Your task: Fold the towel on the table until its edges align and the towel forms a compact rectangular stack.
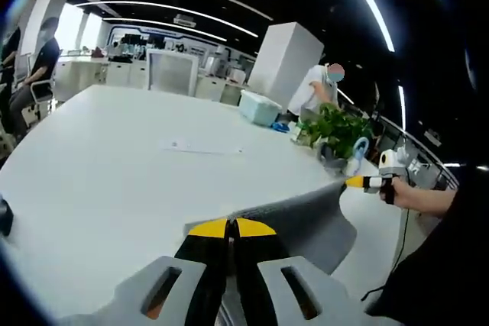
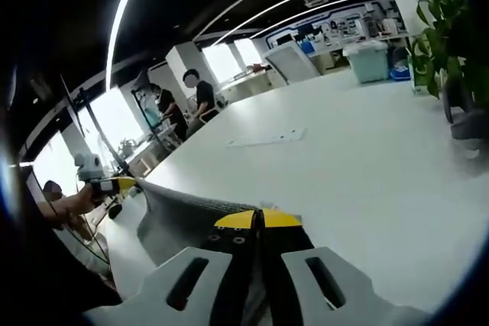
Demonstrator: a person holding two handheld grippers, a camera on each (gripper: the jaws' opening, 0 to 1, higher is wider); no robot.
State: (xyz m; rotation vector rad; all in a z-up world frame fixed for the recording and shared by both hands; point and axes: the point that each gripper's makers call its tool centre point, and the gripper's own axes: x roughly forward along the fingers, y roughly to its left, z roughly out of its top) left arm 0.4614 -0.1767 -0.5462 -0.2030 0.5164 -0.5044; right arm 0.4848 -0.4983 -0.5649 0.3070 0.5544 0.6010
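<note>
Left gripper (image 1: 230, 228): yellow-tipped black jaws pressed together, pinching one corner of the grey fabric towel (image 1: 306, 223); seen too in the right gripper view (image 2: 122, 184), at the towel's other end from that view's own jaws
Right gripper (image 2: 260, 220): yellow-tipped jaws closed on the towel's opposite corner; also in the left gripper view (image 1: 356, 182), with a hand (image 1: 409, 192) behind it
Towel: stretched in the air between the two grippers, above the near edge of the white tabletop (image 1: 114, 166); its top edge taut, the cloth sagging below; in the right gripper view (image 2: 179, 215) it runs from that view's own jaws out to the left gripper
Tabletop: broad and pale; a flat white sheet of paper (image 1: 200, 146) lies on it beyond the towel, well apart from it
Far side of tabletop from towel: a green leafy potted plant (image 1: 340, 131) near the edge; farther back a pale blue plastic box (image 1: 260, 107)
Beyond tabletop: white pillar (image 1: 283, 62); seated people at desks by bright windows (image 2: 114, 116)
</note>
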